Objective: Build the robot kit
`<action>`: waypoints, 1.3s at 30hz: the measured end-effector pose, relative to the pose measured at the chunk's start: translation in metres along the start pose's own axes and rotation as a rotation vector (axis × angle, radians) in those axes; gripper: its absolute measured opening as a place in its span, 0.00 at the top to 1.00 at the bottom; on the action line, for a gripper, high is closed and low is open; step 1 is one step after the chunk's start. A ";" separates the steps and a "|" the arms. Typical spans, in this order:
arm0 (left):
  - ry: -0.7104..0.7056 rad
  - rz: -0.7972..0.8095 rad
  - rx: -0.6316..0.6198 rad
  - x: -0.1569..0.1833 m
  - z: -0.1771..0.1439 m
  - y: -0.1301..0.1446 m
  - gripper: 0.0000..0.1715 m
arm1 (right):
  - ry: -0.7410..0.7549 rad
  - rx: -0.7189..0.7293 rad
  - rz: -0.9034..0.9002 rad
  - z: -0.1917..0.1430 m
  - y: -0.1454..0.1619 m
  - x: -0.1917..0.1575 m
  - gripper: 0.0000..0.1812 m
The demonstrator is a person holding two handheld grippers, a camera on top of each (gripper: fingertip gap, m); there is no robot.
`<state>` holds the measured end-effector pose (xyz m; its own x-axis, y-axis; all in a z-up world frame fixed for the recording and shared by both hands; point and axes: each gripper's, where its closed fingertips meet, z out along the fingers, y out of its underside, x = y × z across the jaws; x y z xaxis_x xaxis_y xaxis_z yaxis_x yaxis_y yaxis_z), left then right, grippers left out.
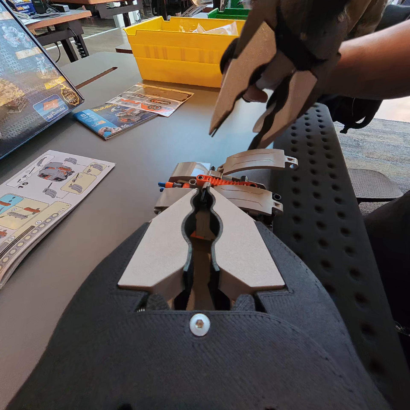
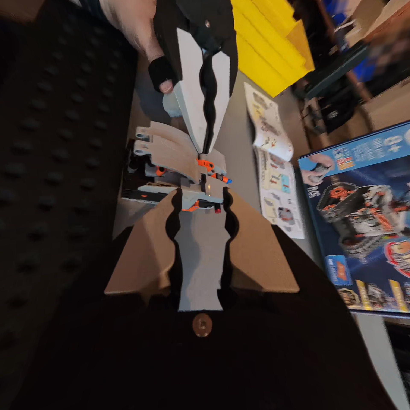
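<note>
A grey and orange brick model (image 1: 244, 196) with curved grey panels sits at the right edge of the dark table (image 1: 155, 155). My left gripper (image 1: 203, 191) is shut on a small black part at the model's top middle, beside an orange toothed bar. In the right wrist view the left gripper (image 2: 203, 152) comes down onto the model (image 2: 168, 146) from the far side. My right gripper (image 2: 202, 192) is open and empty, its tips just short of the model's near side. In the left wrist view the right gripper (image 1: 234, 139) hovers above and behind the model.
An open instruction booklet (image 1: 44, 188) lies left of the model, also in the right wrist view (image 2: 277, 188). The kit's box (image 1: 26, 77) stands far left. A second booklet (image 1: 115, 117) and sticker sheet (image 1: 153, 99) lie before a yellow bin (image 1: 177, 55). A black perforated chair back (image 1: 321, 199) borders the table.
</note>
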<state>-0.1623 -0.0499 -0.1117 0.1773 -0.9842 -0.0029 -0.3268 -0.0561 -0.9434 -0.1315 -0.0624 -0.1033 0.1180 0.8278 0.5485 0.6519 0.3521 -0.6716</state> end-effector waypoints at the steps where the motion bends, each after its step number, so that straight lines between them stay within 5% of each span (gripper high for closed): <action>1: -0.001 0.003 0.000 0.000 0.000 0.000 0.99 | 0.042 0.023 -0.038 0.003 -0.003 -0.002 0.83; 7: 0.008 -0.005 0.013 0.001 0.000 0.001 0.98 | 0.195 0.049 -0.242 0.022 -0.009 -0.005 0.93; 13: 0.011 -0.003 0.016 0.000 -0.002 0.003 0.99 | 0.181 0.072 -0.270 0.031 -0.009 -0.005 0.96; 19: 0.003 0.006 0.020 0.001 -0.003 0.003 0.99 | -0.043 0.132 0.118 0.029 -0.010 -0.005 0.96; 29: 0.023 -0.006 0.022 0.001 -0.002 0.003 0.99 | 0.174 0.005 -0.356 0.034 -0.004 -0.002 0.94; 39: -0.013 0.115 -0.032 -0.002 -0.001 0.002 0.95 | 0.302 0.003 -0.544 0.032 -0.004 0.000 0.94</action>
<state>-0.1638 -0.0481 -0.1132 0.1489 -0.9821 -0.1153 -0.3753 0.0518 -0.9255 -0.1586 -0.0496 -0.1164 -0.0242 0.3694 0.9289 0.6760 0.6906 -0.2571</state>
